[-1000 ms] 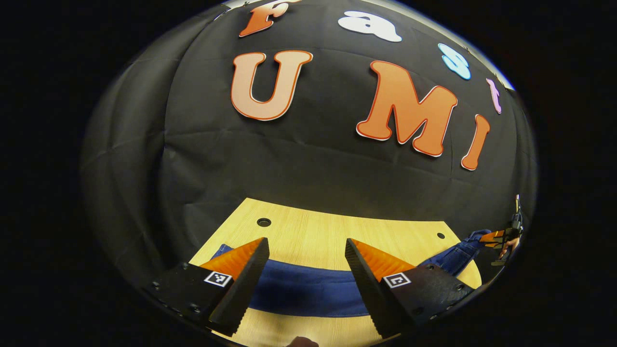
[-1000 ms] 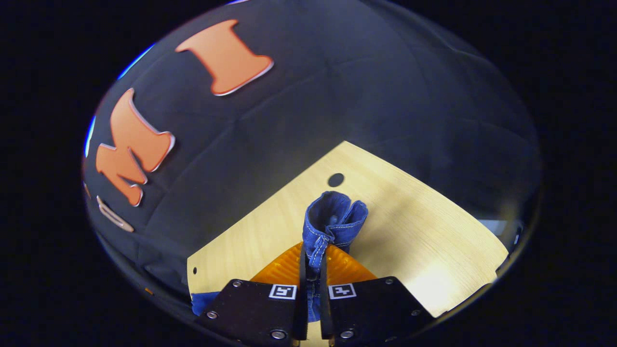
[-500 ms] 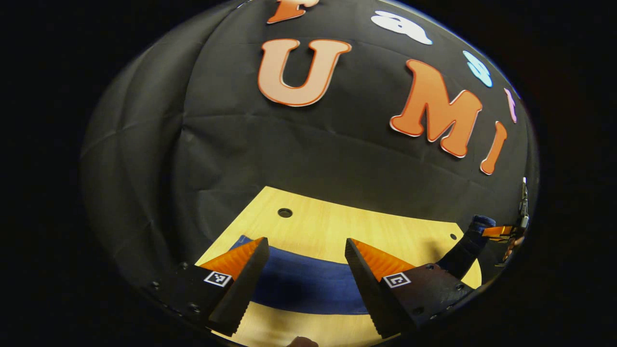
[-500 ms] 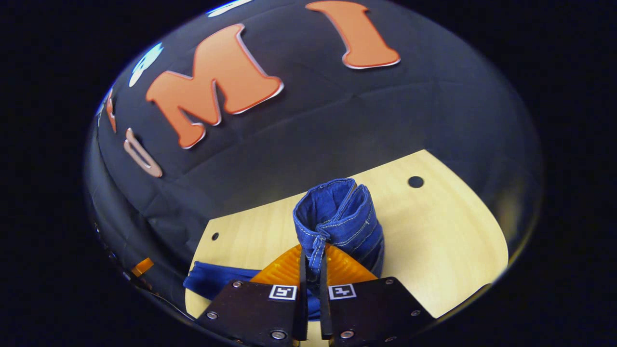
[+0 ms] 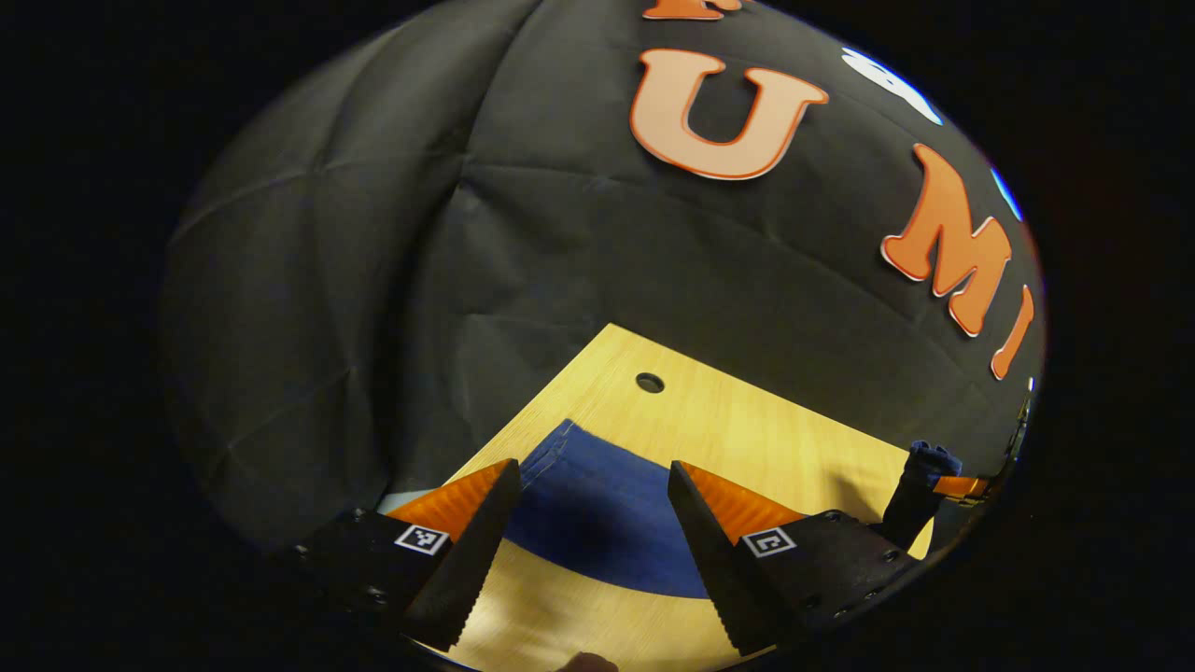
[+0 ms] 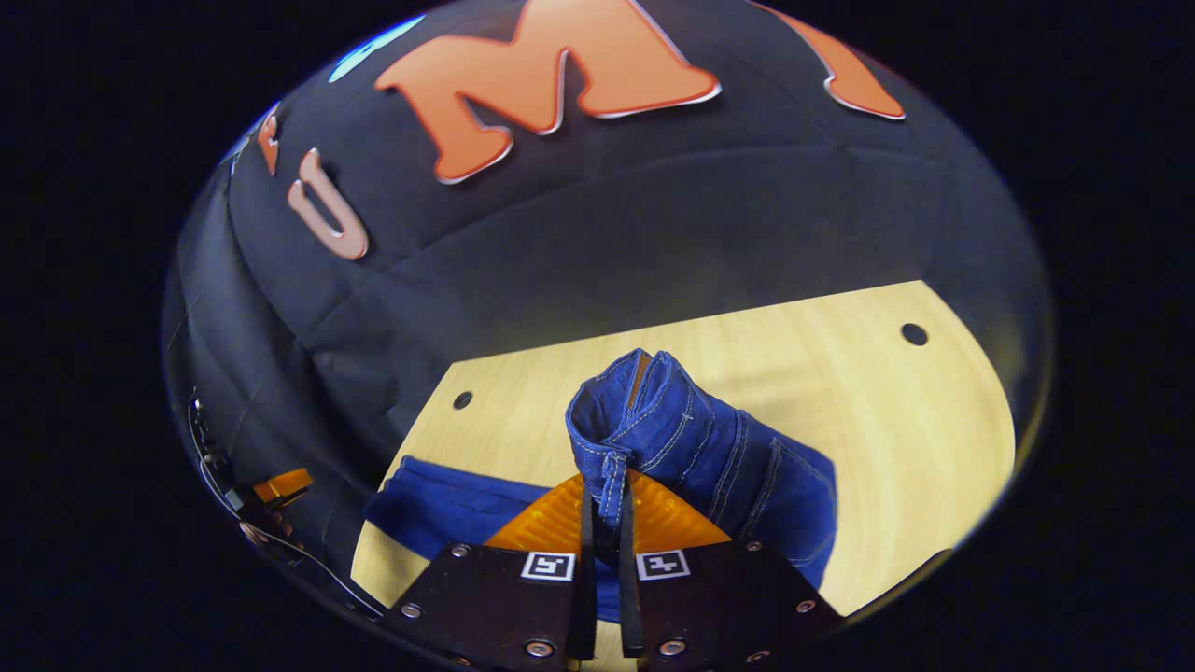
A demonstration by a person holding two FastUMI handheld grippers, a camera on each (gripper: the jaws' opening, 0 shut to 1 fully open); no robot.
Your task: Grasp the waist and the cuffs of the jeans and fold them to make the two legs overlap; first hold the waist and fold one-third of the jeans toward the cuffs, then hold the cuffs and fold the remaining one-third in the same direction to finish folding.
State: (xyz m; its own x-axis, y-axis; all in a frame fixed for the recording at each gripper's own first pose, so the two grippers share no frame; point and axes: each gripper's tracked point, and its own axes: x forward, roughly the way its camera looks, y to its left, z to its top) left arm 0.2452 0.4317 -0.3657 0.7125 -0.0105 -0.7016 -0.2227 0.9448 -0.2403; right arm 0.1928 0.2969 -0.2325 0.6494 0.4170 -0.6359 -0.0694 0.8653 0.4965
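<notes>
My right gripper (image 6: 602, 523) is clamped on the waist (image 6: 611, 439) of the jeans (image 6: 738, 467), both fingers (image 6: 560, 518) pressing a belt loop and the band's edge between them. Just past the fingertips the waistband stands bunched and lifted off the table (image 6: 896, 420), its stitched denim falling away to the right of the gripper. Lower and to the left of the fingers, a flat stretch of leg lies on the wood. Farther off, two holes mark the tabletop, one left (image 6: 462, 400), one right (image 6: 914, 333). At the far left edge of this view, part of my other gripper shows small against the booth wall.

My left gripper (image 5: 591, 509) is spread wide and grips nothing. Between its fingers (image 5: 467, 551) and just beyond them, the leg (image 5: 597, 513) lies flat on the table (image 5: 738, 439), with its end (image 5: 551, 453) near the left fingertip. A bit of a hand (image 5: 583, 663) shows at the bottom edge. Beyond the cloth, a single hole (image 5: 649, 382) sits in bare wood. Far to the right, the left gripper view catches the raised waist (image 5: 920, 481) from the side, hanging as a dark column from the right gripper's fingers (image 5: 957, 486), while the right gripper view gives the stitching close up.
</notes>
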